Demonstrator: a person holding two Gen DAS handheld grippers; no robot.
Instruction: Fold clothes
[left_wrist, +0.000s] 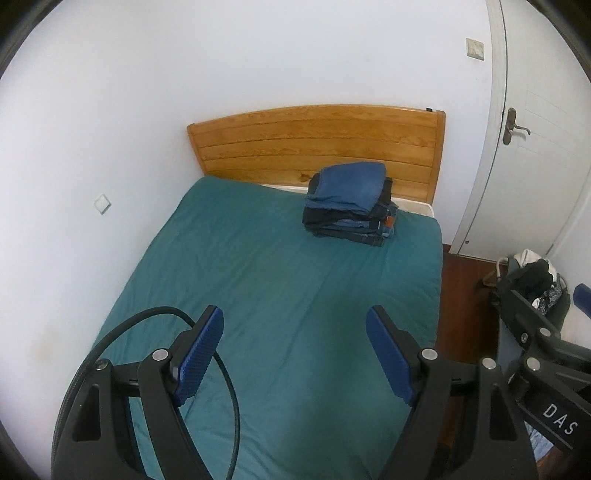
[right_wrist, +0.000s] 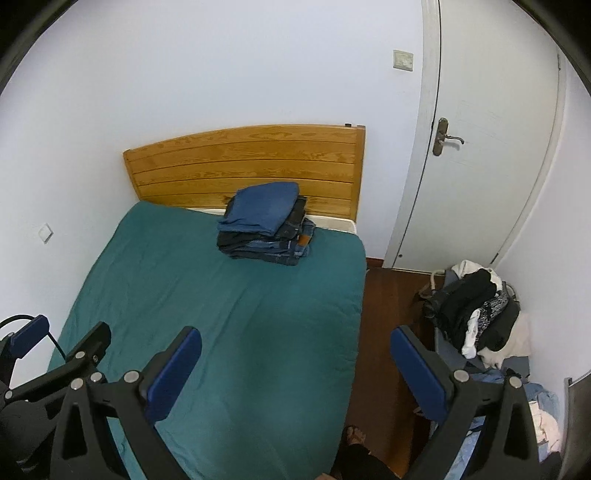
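**Both claws empty over the bed, next garment sits off to the right**

So the bed with the teal green cover (right_wrist: 207, 295) has nothing spread out on it. The only clothes on it are the neat stack of folded blue denim jeans (right_wrist: 266, 229), parked in the upper middle of the right wrist frame, right up against the slatted honey-coloured wooden headboard (right_wrist: 243, 162). That stack looks finished, so the person probably needs a fresh piece.

The fresh pieces are in the heap of unfolded black, white and patterned clothes (right_wrist: 476, 314), piled on what seems to be a blue-grey chair at the right edge of the right wrist frame, past the strip of dark reddish wooden floor (right_wrist: 384, 295) and below the white door with the brass handle (right_wrist: 491, 147). In the left wrist view that same heap (left_wrist: 532, 280) barely peeks in at the far right.

The right gripper with black arms and blue ribbed pads (right_wrist: 295, 358) has its jaws spread wide, holding nothing; its right pad already lines up under the heap. The left gripper of the same build (left_wrist: 295, 339) is also gaping and empty, and it points straight up the bed toward the jeans.

So the heap lies right of both claws, and the right one is clearly nearer. Likely that's the one to swing over and grab. The heap is a lumpy mound with no obvious long axis, so which garment comes up is hard to call.
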